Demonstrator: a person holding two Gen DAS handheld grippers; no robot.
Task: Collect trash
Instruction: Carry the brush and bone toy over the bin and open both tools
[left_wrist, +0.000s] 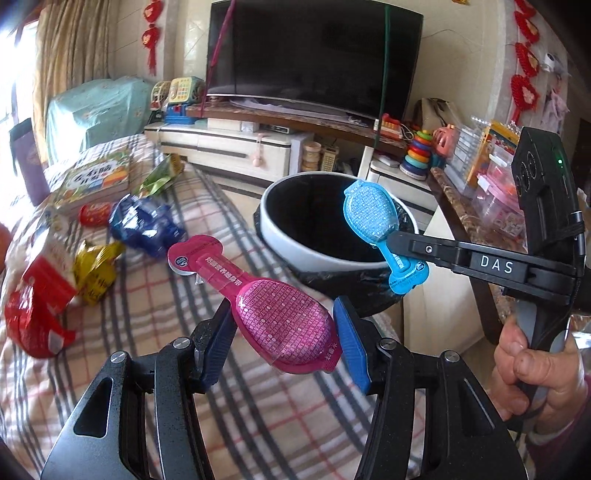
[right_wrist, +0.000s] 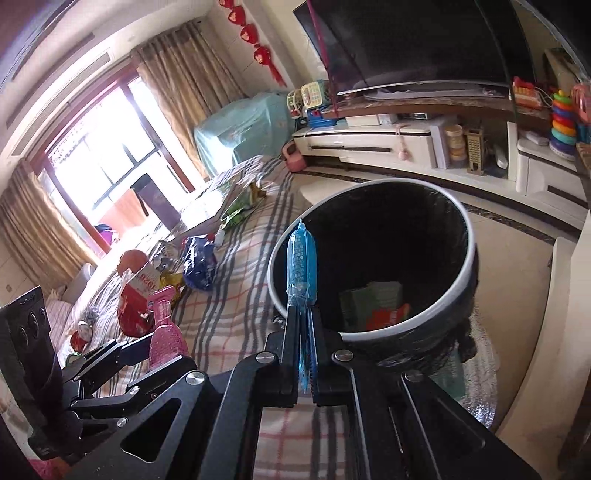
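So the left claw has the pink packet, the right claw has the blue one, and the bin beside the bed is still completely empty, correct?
Not quite. The bin is not empty: the right wrist view shows green and orange-red packaging lying at its bottom. The rest holds: the left claw grips the pink packet, and the right claw is shut on the blue packet at the bin's rim.

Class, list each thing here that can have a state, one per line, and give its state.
Left gripper: fingers shut on the pink packet.
Right gripper: fingers shut on the blue packet, held at the bin's rim.
Bin: open, lined with a black bag, some trash inside.
Television: off.
Blue wrapper: crumpled, lying on the checked cloth.
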